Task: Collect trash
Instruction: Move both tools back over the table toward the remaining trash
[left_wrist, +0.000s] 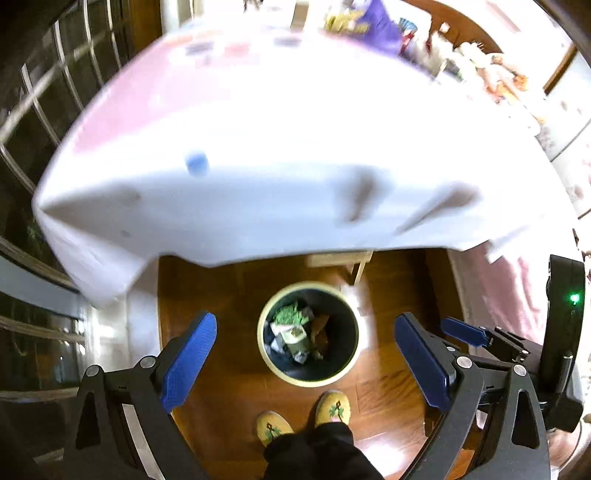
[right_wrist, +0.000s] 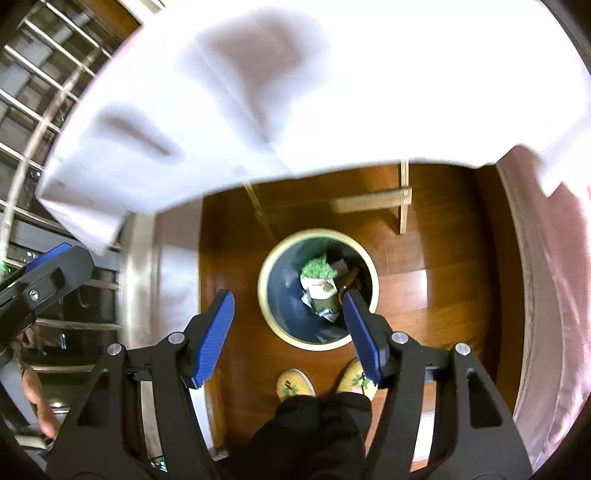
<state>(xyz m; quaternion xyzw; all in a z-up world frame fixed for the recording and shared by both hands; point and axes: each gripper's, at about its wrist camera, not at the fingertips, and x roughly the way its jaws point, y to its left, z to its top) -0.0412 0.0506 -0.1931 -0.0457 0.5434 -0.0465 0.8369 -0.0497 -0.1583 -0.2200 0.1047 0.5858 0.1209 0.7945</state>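
A round bin (left_wrist: 266, 354) with a cream rim and dark inside stands on the wooden floor, holding several pieces of trash, one green (left_wrist: 290, 314). My left gripper (left_wrist: 304, 354) is open and empty, high above the bin. In the right wrist view the same bin (right_wrist: 266, 295) with its trash (right_wrist: 319, 275) lies below my right gripper (right_wrist: 288, 328), which is open and empty. The right gripper also shows at the right of the left wrist view (left_wrist: 476, 334). A small blue cap (left_wrist: 197, 162) lies on the white tablecloth (left_wrist: 258, 129).
The table edge with its hanging cloth (right_wrist: 221, 92) is just beyond the bin. Snack bags and clutter (left_wrist: 369, 22) sit at the table's far side. A wooden stool frame (right_wrist: 402, 203) is under the table. My slippered feet (left_wrist: 303, 417) stand by the bin. Glass-paned doors (left_wrist: 37, 110) are at the left.
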